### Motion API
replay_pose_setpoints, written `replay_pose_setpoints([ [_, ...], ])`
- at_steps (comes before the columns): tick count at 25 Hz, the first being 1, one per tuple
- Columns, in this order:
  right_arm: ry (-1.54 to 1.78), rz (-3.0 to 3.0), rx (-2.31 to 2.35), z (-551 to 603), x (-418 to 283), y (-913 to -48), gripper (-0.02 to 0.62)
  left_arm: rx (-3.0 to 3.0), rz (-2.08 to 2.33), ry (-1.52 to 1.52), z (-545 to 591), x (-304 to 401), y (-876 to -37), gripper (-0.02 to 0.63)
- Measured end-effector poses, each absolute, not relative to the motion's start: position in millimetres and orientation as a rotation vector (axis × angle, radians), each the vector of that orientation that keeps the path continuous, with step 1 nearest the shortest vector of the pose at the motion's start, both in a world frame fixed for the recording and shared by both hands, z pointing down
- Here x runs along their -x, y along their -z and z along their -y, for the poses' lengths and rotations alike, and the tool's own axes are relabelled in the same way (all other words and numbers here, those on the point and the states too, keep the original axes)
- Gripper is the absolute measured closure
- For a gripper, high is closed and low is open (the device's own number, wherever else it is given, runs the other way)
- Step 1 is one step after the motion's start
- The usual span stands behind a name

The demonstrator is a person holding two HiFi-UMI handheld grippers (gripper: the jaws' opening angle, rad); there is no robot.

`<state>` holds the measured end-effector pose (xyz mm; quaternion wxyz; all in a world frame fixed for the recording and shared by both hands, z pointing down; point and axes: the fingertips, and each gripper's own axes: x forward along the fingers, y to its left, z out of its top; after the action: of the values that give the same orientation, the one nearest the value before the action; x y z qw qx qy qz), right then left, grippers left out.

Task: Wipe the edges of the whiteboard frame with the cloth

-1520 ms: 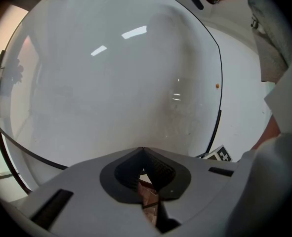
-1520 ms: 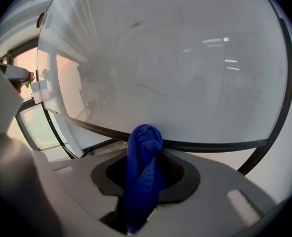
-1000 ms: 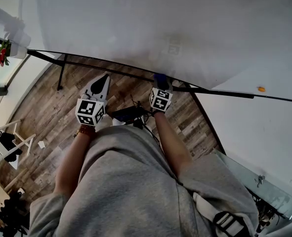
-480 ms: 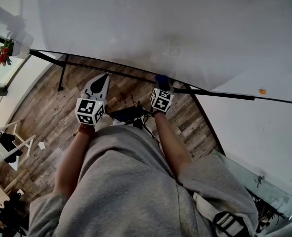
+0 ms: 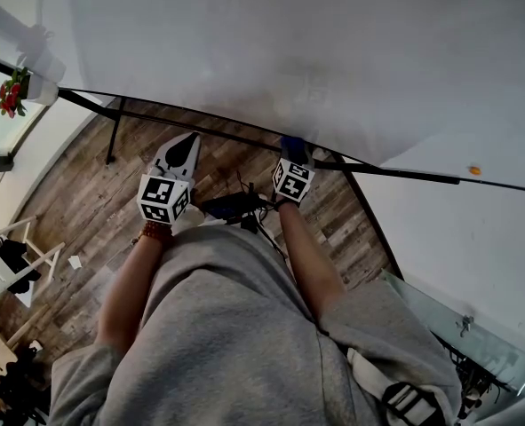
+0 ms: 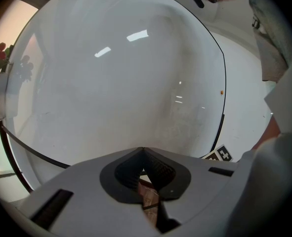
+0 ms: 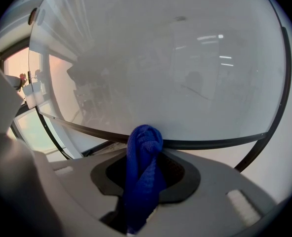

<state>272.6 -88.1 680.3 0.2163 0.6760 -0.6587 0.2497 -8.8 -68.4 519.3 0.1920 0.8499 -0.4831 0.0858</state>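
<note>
The right gripper [image 7: 145, 168] is clenching the blue cloth [image 7: 144, 147], whose tip is touching the bottom edge of the whiteboard frame [image 7: 215, 142]. The left gripper [image 6: 144, 168] is hanging nearby, jaws closed on nothing, above the wooden floor [image 5: 75, 193] where dark cables [image 5: 231, 207] are lying.

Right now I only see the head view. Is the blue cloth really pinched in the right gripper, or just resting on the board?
Observer: Pinched. In the right gripper view, the right gripper has its jaws shut on the cloth, with a folded wad sticking up between them.
Operator: Does the cloth reach the black frame?
Observer: Yes. In that view the top of the wad overlaps the frame along the whiteboard's bottom edge, and it looks pressed against it.
</note>
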Motion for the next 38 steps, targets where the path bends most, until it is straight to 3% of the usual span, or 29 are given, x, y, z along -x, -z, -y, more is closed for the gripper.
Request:
replay_pose_setpoints([
  [15,-0.711,1.769,-1.897,88.4,-260.3,-676.4,0.459,-2.475,1.327,-0.216,72.2,29.3,-495.7,0.597],
  [25,-0.673,1.778,-1.909,96.0,-213.8,-676.8,0.457,-2.389,1.384,-0.236,74.7,110.6,-509.9,0.597],
  [38,-0.709,1.819,-1.884,96.1,-206.2,-679.0,0.457,-2.41,1.329,-0.253,103.6,90.6,-520.0,0.597],
])
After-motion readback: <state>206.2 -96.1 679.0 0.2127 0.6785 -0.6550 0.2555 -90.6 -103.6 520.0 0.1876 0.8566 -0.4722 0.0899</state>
